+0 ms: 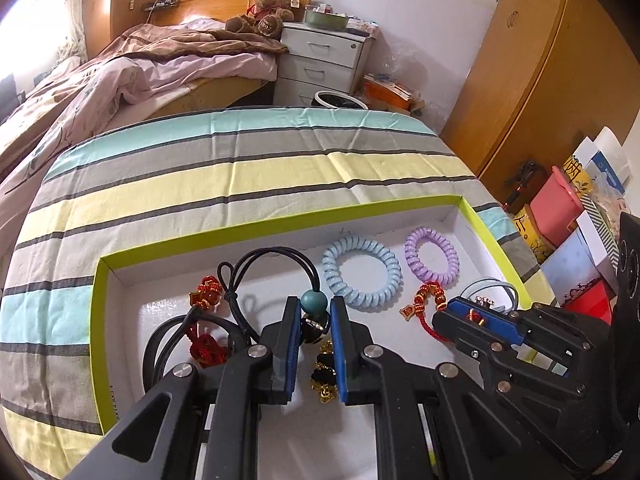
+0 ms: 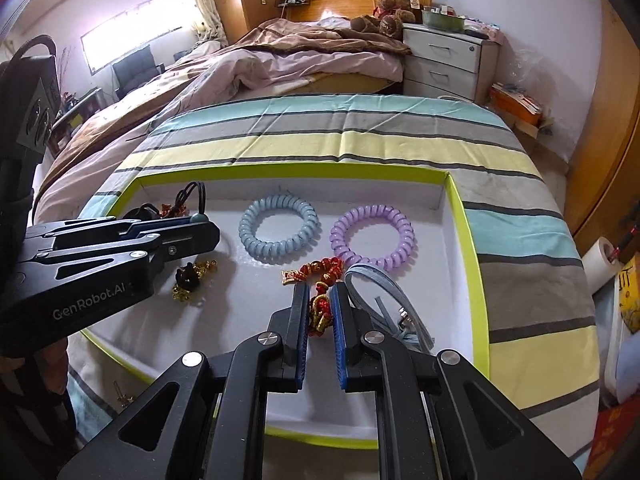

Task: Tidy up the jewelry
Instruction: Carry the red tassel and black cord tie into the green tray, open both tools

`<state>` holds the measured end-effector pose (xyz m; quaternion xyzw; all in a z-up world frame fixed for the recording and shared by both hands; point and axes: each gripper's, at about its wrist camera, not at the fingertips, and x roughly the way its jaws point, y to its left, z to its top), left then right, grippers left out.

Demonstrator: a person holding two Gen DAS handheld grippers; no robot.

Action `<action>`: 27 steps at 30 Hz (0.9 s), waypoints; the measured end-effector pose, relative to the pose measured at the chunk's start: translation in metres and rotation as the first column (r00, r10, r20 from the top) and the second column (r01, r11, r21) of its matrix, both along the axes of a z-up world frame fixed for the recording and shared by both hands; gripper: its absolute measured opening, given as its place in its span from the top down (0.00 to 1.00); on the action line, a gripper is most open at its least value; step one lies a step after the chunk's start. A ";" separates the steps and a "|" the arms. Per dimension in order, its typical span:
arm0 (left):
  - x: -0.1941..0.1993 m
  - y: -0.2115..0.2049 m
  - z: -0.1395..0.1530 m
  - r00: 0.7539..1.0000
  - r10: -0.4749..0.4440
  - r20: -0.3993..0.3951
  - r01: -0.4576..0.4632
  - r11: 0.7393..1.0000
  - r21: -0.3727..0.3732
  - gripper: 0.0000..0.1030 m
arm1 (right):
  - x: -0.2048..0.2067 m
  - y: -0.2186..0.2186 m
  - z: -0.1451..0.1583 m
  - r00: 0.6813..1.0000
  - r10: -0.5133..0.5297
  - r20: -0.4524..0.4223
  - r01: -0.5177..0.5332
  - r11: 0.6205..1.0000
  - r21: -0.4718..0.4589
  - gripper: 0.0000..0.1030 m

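A white box with a lime rim point(image 1: 280, 222) point(image 2: 460, 208) holds the jewelry. My left gripper point(image 1: 315, 312) is shut on a black cord necklace point(image 1: 256, 268) at its teal bead point(image 1: 314, 301), above a black-and-gold bracelet point(image 1: 325, 372) point(image 2: 188, 276). My right gripper point(image 2: 320, 296) is shut on a red-and-gold bracelet point(image 2: 320, 308) point(image 1: 428, 300), just above the box floor. A blue coil hair tie point(image 1: 362, 274) point(image 2: 280, 232) and a purple one point(image 1: 432, 256) point(image 2: 372, 238) lie at the back. A grey strap point(image 2: 384, 300) lies by the right gripper.
The box sits on a striped cloth point(image 1: 240, 168) point(image 2: 360, 136). Red knotted charms point(image 1: 204, 346) lie at the box's left. A bed point(image 2: 280, 64), a white drawer unit point(image 1: 320, 64) and a wooden wardrobe point(image 1: 540, 80) stand behind. Coloured boxes point(image 1: 560, 208) are stacked at right.
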<state>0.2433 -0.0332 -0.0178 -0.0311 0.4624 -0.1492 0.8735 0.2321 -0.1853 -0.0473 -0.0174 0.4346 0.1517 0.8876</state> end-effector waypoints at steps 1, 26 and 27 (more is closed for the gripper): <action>0.000 0.000 0.000 1.000 0.000 0.001 0.000 1.000 0.001 0.86 | 0.001 -0.001 0.000 1.000 -0.002 -0.002 0.002 1.000 -0.005 0.89; -0.022 0.009 0.018 0.999 0.034 0.034 -0.034 0.999 0.003 0.66 | -0.006 -0.001 0.011 1.000 -0.015 0.028 0.015 1.000 0.007 0.68; -0.025 0.010 0.021 0.999 0.032 0.041 -0.032 0.999 -0.001 0.64 | -0.009 -0.002 0.012 0.999 -0.013 0.032 0.013 1.000 0.010 0.68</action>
